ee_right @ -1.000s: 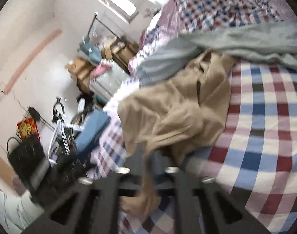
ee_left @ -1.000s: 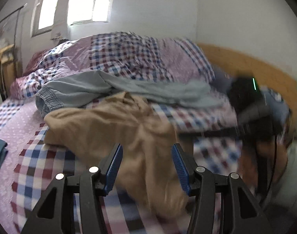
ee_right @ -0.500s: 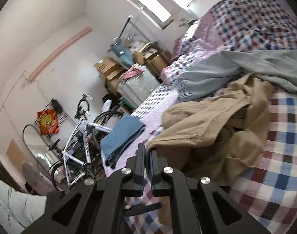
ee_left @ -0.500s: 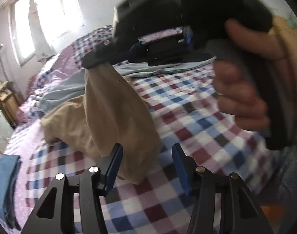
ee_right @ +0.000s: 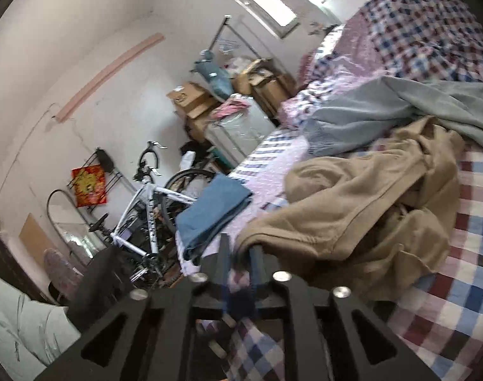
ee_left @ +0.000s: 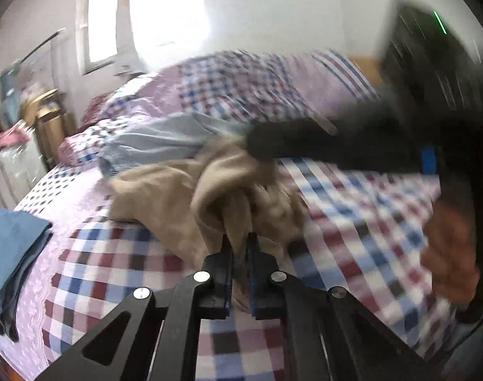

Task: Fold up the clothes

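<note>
L tool (ee_left: 239, 246) clamps tan garment (ee_left: 184, 197); R tool (ee_right: 239, 254) opening.

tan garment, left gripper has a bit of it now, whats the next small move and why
Probably lift the left gripper a little, up and away from the heap. Its jaws are shut on a fold of the tan garment, which lies crumpled on the checked bedspread, while the right gripper is opening with no cloth clearly pinched. Raising the fold should let the garment hang out.

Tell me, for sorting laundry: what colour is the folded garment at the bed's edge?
Blue folded garment, clearest in the right wrist view.
</note>
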